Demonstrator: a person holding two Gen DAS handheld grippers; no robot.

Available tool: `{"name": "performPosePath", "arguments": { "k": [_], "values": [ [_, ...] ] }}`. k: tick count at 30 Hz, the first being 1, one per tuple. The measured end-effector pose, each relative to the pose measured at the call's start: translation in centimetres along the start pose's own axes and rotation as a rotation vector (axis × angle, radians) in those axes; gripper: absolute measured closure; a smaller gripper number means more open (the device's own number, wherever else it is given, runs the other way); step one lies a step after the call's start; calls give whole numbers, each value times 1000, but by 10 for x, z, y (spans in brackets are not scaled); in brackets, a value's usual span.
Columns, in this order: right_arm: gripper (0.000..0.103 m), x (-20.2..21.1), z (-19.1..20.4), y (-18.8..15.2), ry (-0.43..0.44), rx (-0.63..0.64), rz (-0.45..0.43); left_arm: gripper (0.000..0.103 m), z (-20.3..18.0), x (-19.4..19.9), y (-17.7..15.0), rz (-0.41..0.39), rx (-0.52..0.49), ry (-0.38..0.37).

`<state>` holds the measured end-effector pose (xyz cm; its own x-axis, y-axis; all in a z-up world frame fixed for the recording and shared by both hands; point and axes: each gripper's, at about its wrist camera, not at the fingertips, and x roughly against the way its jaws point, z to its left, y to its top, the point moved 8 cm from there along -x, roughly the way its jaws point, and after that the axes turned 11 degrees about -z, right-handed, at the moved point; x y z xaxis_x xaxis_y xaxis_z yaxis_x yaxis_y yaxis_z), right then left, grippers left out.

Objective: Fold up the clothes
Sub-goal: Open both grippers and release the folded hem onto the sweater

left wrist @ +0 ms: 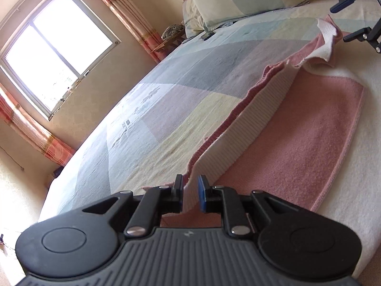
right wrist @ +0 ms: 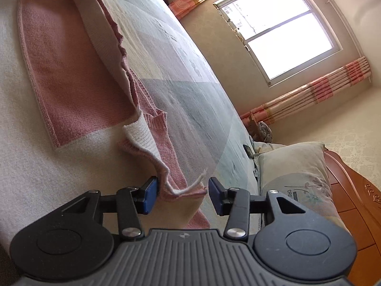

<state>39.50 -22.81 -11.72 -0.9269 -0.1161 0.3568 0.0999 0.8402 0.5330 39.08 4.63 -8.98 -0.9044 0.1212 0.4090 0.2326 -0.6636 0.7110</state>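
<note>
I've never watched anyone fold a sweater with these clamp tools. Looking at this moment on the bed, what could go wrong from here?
1. The right gripper is open with the sweater's edge loose between its fingers, so that corner may drop and the fold sag.
2. The left gripper pinches only a thin edge of the pink and white sweater; a pull might make it slip.
3. The raised flap is wavy and crumpled near the white cuff, so it could land creased.

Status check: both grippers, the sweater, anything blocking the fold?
Left gripper shut on pink sweater edge. Right gripper open, loose edge between its fingers, not clamped. Sweater half-folded on bed. Pillow beside, nothing blocking.
</note>
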Motion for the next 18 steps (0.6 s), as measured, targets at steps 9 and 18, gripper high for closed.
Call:
{"name": "performPosePath", "arguments": {
  "k": [9, 18],
  "values": [
    [50, 8, 11, -5, 198, -252, -10, 76, -37, 3, -16, 36, 28, -155],
    [50, -59, -25, -37, 178, -595, 97, 70, -31, -3, -25, 54, 171, -160]
  ]
}}
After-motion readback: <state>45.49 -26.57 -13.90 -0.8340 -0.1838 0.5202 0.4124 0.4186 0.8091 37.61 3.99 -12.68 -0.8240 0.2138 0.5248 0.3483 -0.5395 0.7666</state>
